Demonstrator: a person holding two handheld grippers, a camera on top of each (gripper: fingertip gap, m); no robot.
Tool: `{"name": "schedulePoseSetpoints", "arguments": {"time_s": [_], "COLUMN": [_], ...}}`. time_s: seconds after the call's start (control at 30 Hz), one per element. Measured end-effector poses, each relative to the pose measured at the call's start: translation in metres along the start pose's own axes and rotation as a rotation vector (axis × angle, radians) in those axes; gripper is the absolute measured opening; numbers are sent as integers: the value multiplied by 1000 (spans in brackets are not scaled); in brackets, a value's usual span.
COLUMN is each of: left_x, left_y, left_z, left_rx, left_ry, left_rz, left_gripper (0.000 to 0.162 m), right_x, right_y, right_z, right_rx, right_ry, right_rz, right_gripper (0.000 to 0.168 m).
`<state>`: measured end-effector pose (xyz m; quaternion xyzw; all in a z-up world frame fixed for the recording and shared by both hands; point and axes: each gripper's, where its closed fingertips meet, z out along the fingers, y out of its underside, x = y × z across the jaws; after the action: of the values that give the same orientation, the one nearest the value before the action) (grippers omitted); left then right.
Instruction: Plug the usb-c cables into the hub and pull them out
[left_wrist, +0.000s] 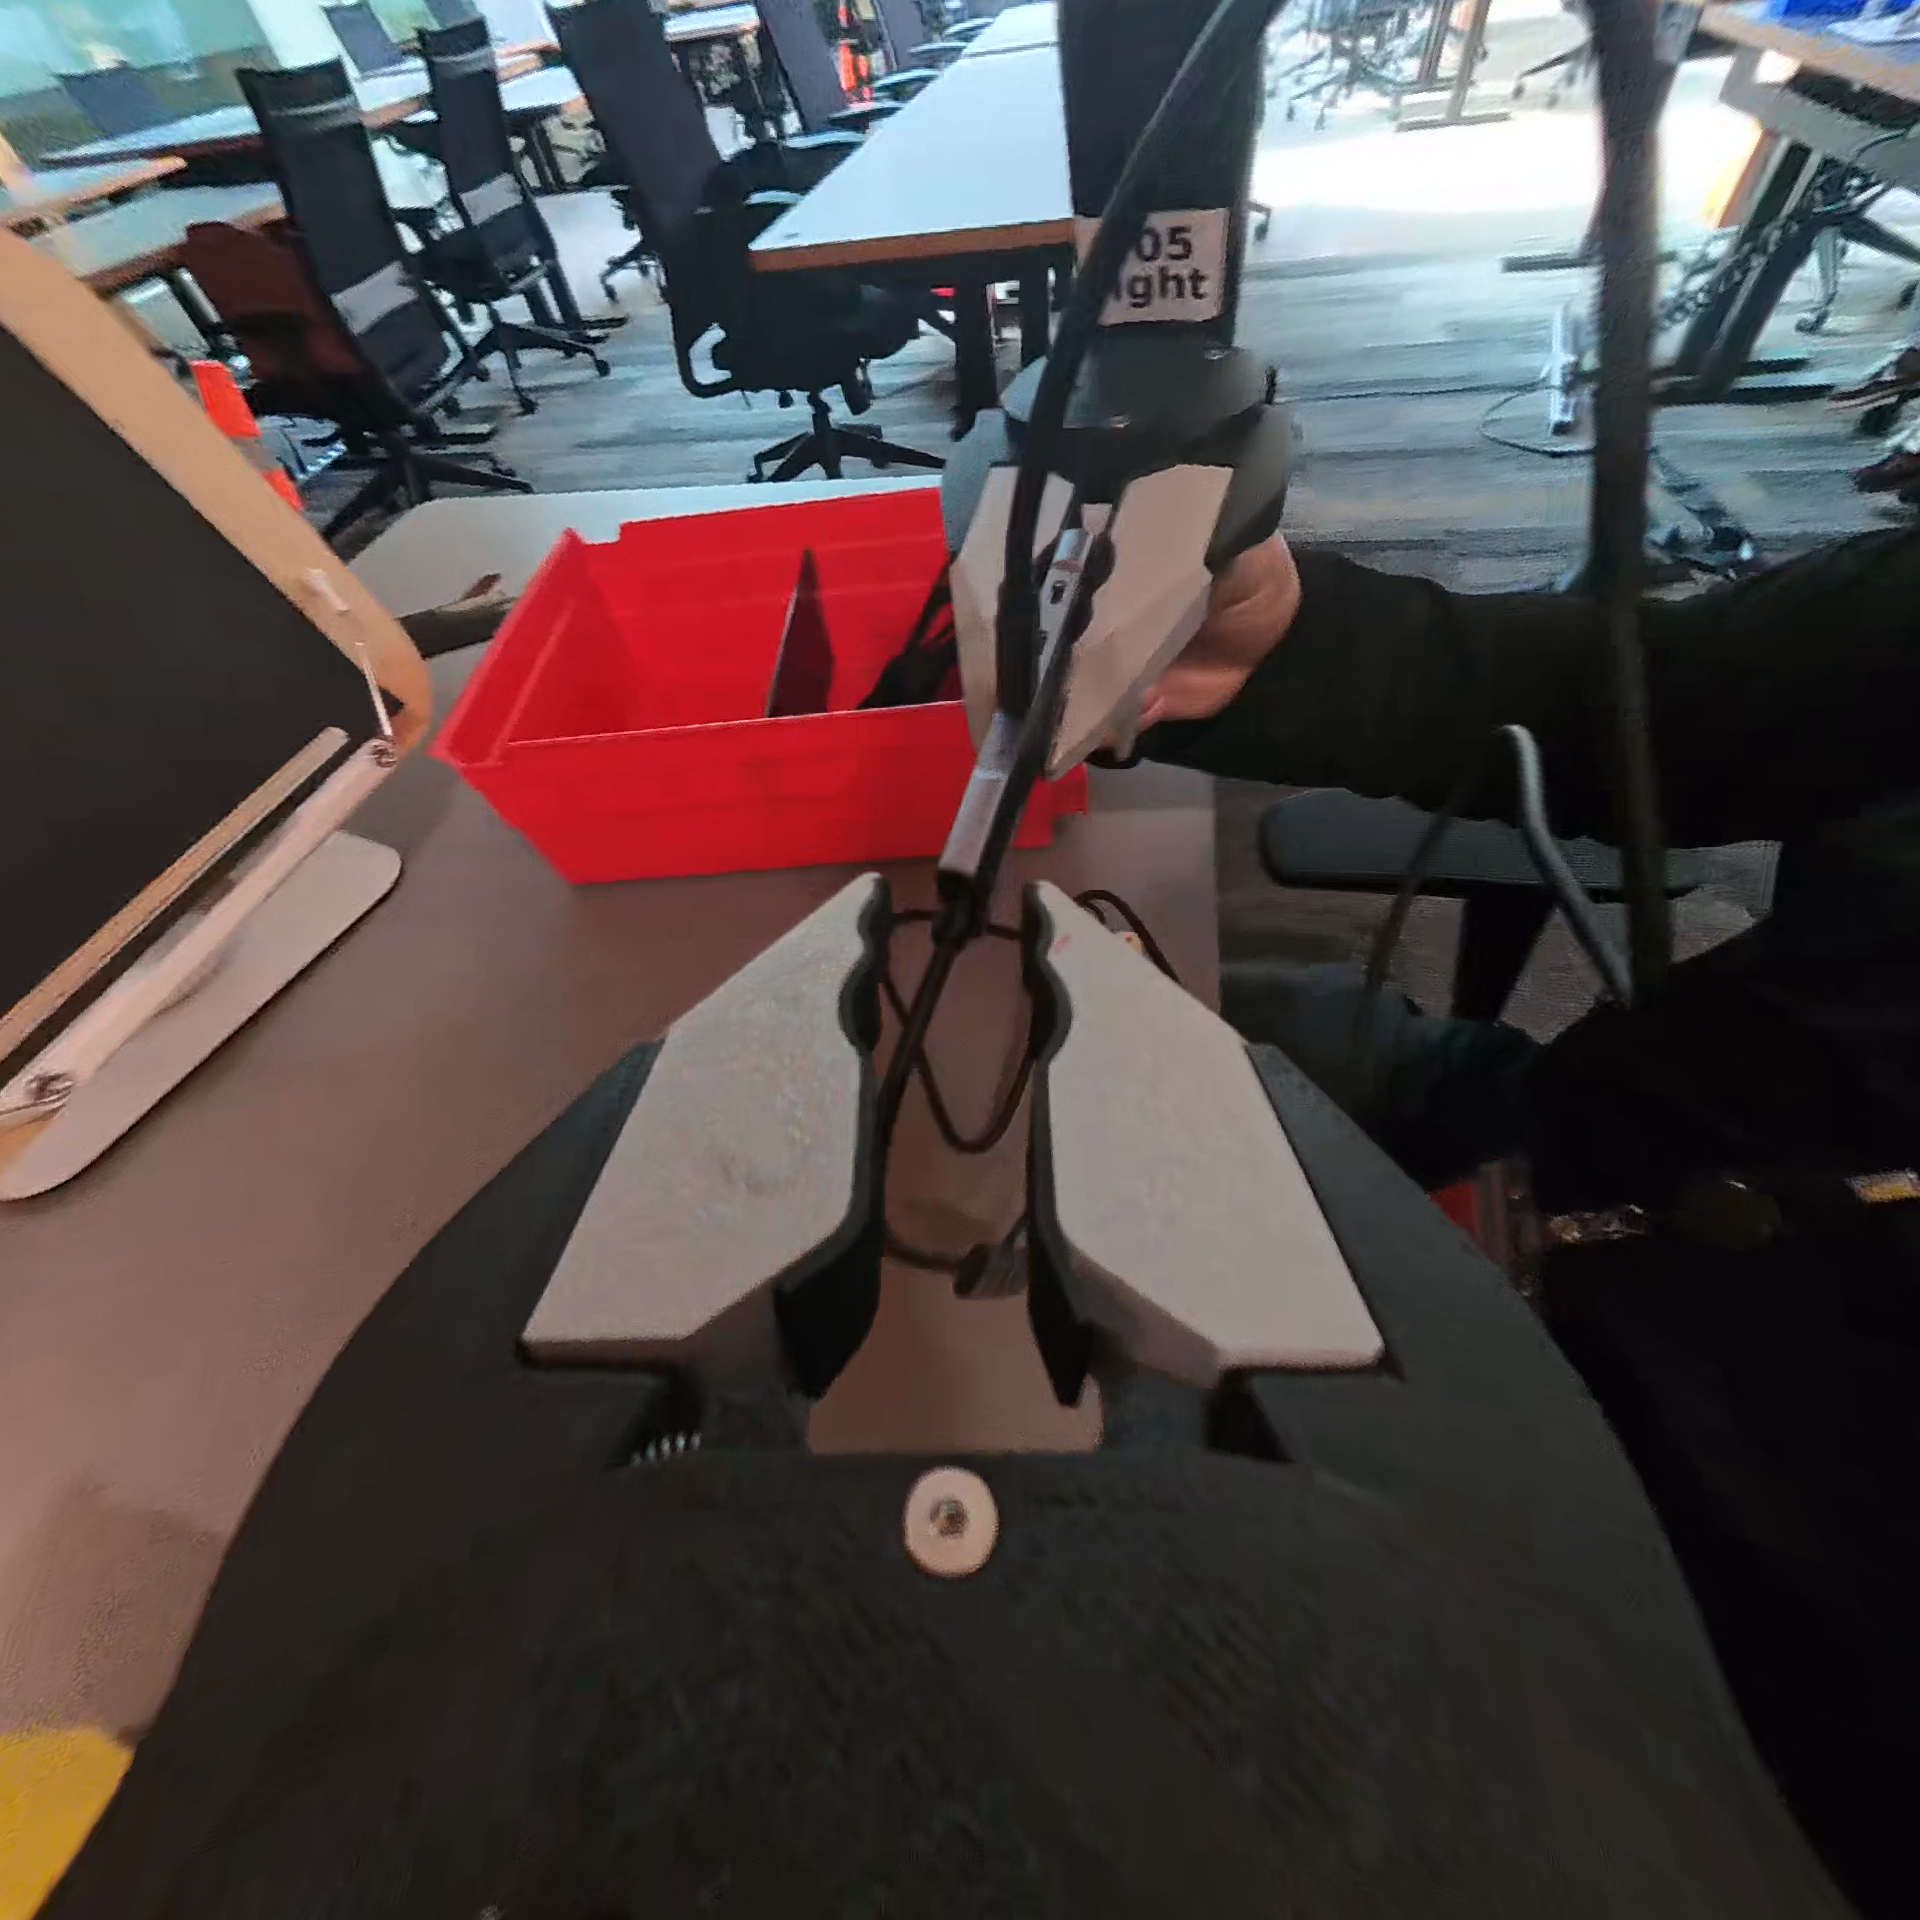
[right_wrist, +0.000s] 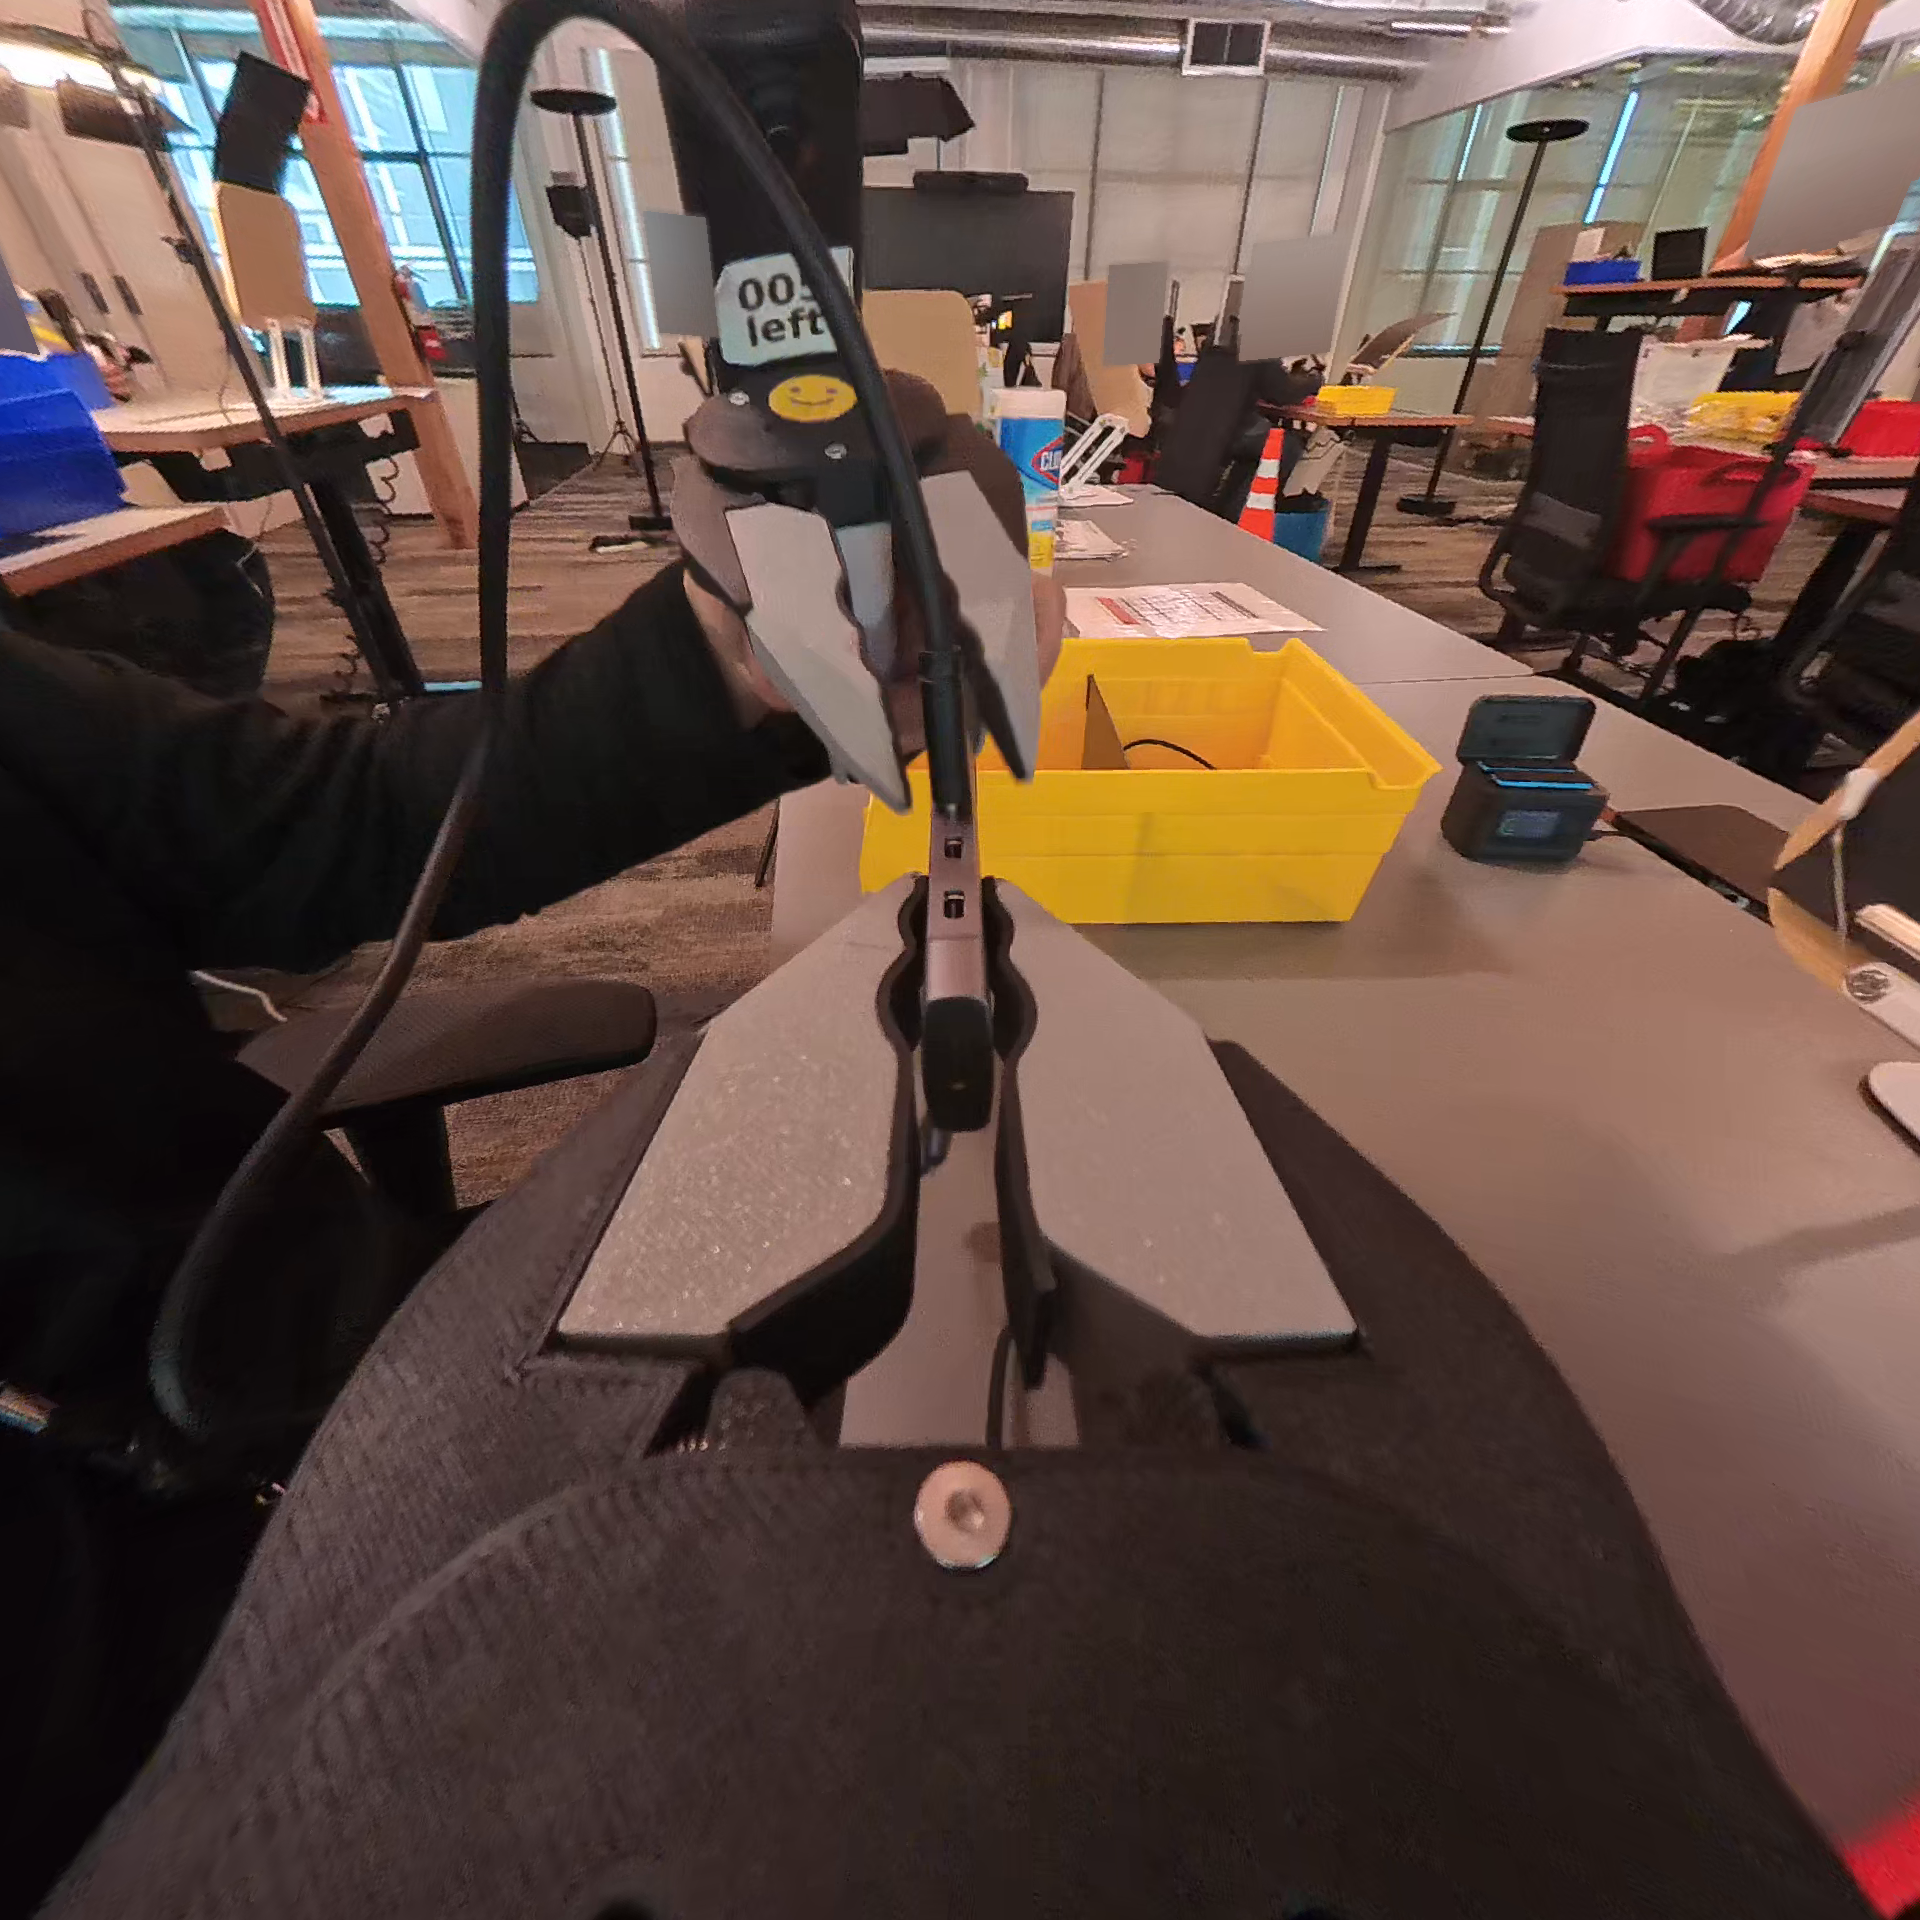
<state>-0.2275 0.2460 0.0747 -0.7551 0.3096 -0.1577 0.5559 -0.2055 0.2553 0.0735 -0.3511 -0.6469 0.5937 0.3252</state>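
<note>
Holds the thin grey metal hub (right_wrist: 954, 961) up in the air over the grey worktop (right_wrist: 1455, 1143), just in front of the yellow plastic bin (right_wrist: 1143, 852). Pinches it tight by its flat sides in the right tool (right_wrist: 951, 899), near the end farthest from the bin. Shows a long, slim bar with a dark cap at that far end and small dark holes in a row along its thin edge.

Meets the thin black usb-c cable (right_wrist: 948, 738) at the end nearest the bin, plug against hub. Hard to say whether pushed fully home.

Keeps the left tool (left_wrist: 956, 909) loose around the plug, on the bin side of the hub, fingers (left_wrist: 790, 1091) set apart on both sides and seemingly not pressing.

Probably feels light, hard and stiff, and a bit slippery on the smooth metal, so needs a firm squeeze on the flat sides. Likely bends and flops along the soft cable, so better to take hold on the short stiff plug, close to the hub. Best to push or pull straight along the hub, not sideways, to spare the small plug.
</note>
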Motion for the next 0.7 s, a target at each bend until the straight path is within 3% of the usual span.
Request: {"name": "schedulePoseSetpoints", "arguments": {"time_s": [0.17,0.47,0.7], "left_x": [6,21,17], "left_y": [12,17,15], "left_z": [20,22,23], "left_rx": [10,148,267], "left_ry": [15,110,82], "left_rz": [16,-96,-146], "left_gripper": [11,7,8], "right_x": [-1,-9,-8], "right_y": [3,14,21], "right_z": [4,13,16], "right_rx": [26,28,7], "right_ry": [-44,-237,-248], "right_rz": [45,226,270], "right_gripper": [6,6,6]}}
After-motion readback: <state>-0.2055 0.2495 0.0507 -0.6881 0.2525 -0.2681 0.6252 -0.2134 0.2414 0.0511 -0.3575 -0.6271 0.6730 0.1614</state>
